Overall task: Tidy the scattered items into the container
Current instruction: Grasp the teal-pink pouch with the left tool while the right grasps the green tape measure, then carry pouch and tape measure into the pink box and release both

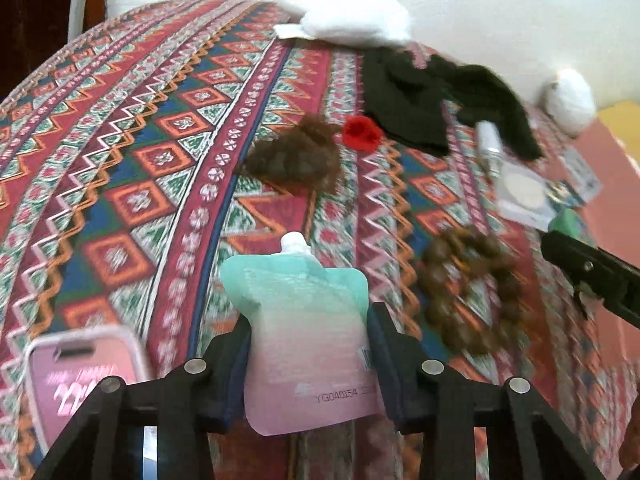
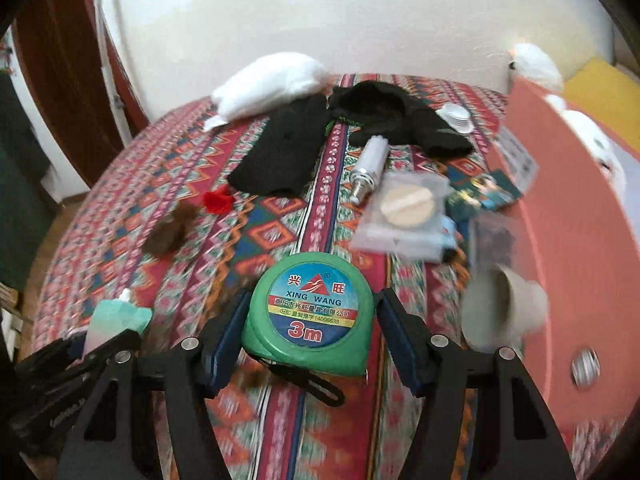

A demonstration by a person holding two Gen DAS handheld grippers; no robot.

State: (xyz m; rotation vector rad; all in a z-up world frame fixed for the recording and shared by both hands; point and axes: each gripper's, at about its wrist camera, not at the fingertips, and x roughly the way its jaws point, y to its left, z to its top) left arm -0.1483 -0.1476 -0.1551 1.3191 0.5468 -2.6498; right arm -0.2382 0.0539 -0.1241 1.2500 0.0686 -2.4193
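Note:
My left gripper (image 1: pixel 308 344) is shut on a teal-to-pink spouted pouch (image 1: pixel 304 312), held upright above the patterned cloth. In the right wrist view, that pouch (image 2: pixel 116 320) shows at the lower left. My right gripper (image 2: pixel 312 332) is shut on a green 3 m tape measure (image 2: pixel 312 304), whose black strap hangs below it. A salmon-pink box (image 2: pixel 560 232) stands at the right edge, just right of the tape measure. Scattered on the cloth are a bead bracelet (image 1: pixel 468 292), brown hair pieces (image 1: pixel 296 156), a red flower (image 1: pixel 362 132) and a silver tube (image 2: pixel 370 164).
Black garments (image 2: pixel 360 128) and a white pouch (image 2: pixel 268 80) lie at the back by the wall. A clear packet with a round puff (image 2: pixel 408 204), a grey tape roll (image 2: pixel 504 308) and a blue card pack (image 2: pixel 488 192) crowd the box side. A pink phone (image 1: pixel 80 376) lies near left.

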